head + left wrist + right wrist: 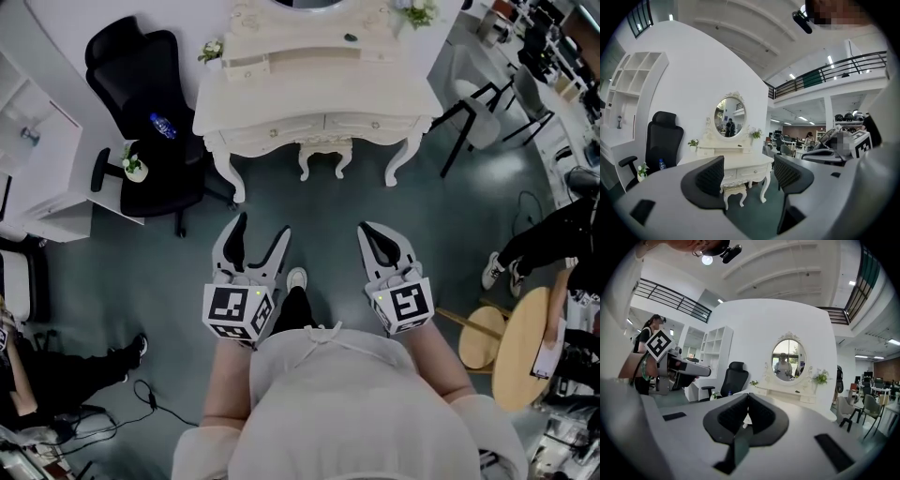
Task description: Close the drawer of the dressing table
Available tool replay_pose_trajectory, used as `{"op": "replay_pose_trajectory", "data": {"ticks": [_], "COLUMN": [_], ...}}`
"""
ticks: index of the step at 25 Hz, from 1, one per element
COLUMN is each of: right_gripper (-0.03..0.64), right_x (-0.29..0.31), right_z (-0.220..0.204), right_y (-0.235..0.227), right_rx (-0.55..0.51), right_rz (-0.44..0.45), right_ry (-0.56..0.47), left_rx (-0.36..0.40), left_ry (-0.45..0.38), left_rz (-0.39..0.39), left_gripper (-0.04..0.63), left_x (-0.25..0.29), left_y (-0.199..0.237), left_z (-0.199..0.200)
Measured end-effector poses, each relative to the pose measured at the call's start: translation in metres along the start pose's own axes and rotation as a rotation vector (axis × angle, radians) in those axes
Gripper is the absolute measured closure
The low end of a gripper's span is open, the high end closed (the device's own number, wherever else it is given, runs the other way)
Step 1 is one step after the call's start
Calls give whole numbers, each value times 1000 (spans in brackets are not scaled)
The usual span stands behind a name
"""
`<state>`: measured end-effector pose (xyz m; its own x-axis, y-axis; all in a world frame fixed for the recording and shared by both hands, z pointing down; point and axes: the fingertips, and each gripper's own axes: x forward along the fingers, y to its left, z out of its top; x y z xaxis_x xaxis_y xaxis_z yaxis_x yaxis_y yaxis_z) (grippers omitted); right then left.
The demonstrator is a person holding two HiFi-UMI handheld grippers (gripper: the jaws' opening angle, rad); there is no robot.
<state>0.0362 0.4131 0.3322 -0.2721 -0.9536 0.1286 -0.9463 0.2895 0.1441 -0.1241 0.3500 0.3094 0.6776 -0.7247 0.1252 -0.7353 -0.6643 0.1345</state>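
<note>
The white dressing table (pixel 281 103) stands ahead of me across the dark floor, with an oval mirror (pixel 730 116) on top. Its two drawer fronts (pixel 272 129) (pixel 752 171) look flush with the table's front. My left gripper (pixel 262 227) (pixel 749 174) is held well short of the table, jaws wide open and empty. My right gripper (pixel 370 228) (pixel 748 411) hangs beside it, equally far from the table, with its pads together and nothing between them.
A white stool (pixel 324 155) is tucked under the table. A black office chair (pixel 141 103) with a water bottle (pixel 162 126) stands at the left, beside a white shelf unit (pixel 37 159). Chairs (pixel 478 117) and a round wooden table (pixel 525 347) are at the right. My shoe (pixel 296 278) is on the floor.
</note>
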Motion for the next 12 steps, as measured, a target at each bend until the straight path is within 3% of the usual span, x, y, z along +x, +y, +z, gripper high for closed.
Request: {"op": "replay_pose_trajectory", "data": {"ticks": [12], "right_gripper": [611], "right_x": [190], "right_z": [36], "right_y": [-39], "right_rx": [-16], "right_rz": [-26], "right_ry": [-21], "left_rx": [30], "left_ry": [-9], "left_rz": [-52], "left_gripper": [264], "left_x": [130], "left_y": [132], "left_z": [45]}}
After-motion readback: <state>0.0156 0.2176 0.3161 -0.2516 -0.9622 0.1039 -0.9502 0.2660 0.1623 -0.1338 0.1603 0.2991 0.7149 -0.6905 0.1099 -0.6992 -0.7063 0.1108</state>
